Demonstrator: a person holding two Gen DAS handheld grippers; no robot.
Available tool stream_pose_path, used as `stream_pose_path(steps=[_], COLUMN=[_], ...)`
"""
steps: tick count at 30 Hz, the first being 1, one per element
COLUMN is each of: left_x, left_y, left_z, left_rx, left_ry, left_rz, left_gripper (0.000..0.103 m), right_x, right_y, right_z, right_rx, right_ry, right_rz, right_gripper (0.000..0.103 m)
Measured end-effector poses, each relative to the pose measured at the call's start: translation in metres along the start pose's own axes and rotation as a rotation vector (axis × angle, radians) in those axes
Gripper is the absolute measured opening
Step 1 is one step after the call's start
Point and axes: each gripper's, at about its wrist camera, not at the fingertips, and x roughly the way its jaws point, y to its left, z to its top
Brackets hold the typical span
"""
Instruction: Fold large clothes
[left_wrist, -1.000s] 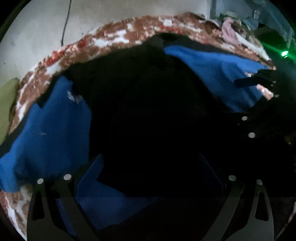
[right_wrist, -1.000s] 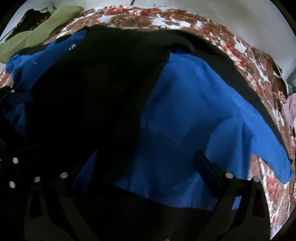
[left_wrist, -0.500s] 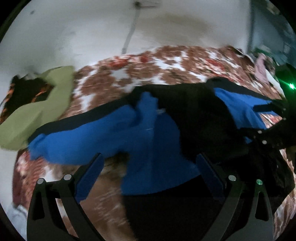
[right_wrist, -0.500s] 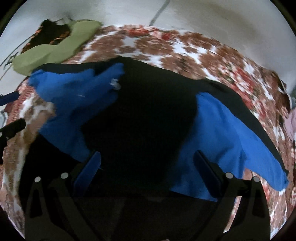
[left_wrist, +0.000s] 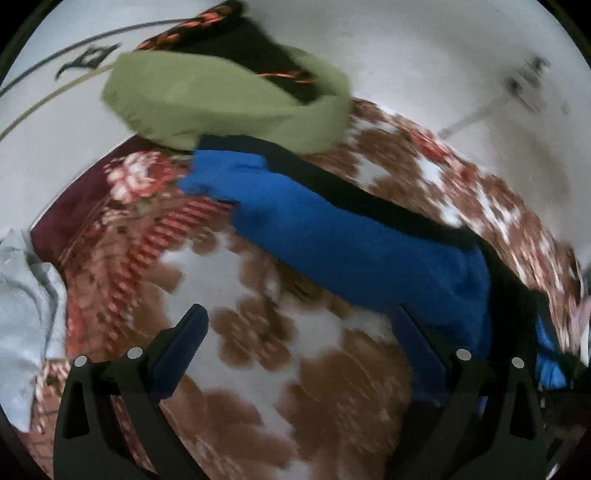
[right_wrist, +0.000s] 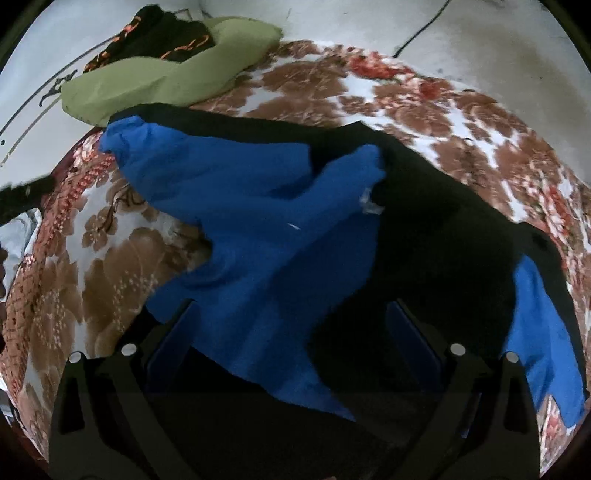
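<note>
A large blue and black garment (right_wrist: 280, 236) lies spread on a floral bedspread (right_wrist: 461, 122). Its black body (right_wrist: 436, 240) fills the middle of the right wrist view, with one blue sleeve (right_wrist: 192, 173) crumpled to the left and another blue sleeve (right_wrist: 543, 332) at the right. My right gripper (right_wrist: 291, 336) hangs open just over the garment's near part, holding nothing. In the left wrist view the blue sleeve (left_wrist: 332, 225) stretches across the bedspread (left_wrist: 280, 354). My left gripper (left_wrist: 299, 347) is open above bare bedspread, short of the sleeve.
A green cloth (left_wrist: 221, 99) with a black and orange item (left_wrist: 251, 48) on it lies at the bed's far left corner, touching the sleeve end. Pale grey fabric (left_wrist: 22, 317) sits at the left edge. A white wall (right_wrist: 480, 40) runs behind the bed.
Both grippers have pulled back and swung left. The left one has left the garment and now hangs over bare bedspread; the left sleeve now lies crumpled.
</note>
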Motion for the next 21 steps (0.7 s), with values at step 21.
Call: stream_pose_path(steps=[21], left_x=[0.139], left_y=[0.071], left_z=[0.104], left_rx=[-0.092], left_ry=[-0.032], left_rz=[-0.065], left_gripper=[0.087], right_x=[0.129], right_y=[0.080], right_z=[0.023], right_rx=[-0.098], right_ry=[0.120], right_rz=[0.044], right_gripper=[0.099])
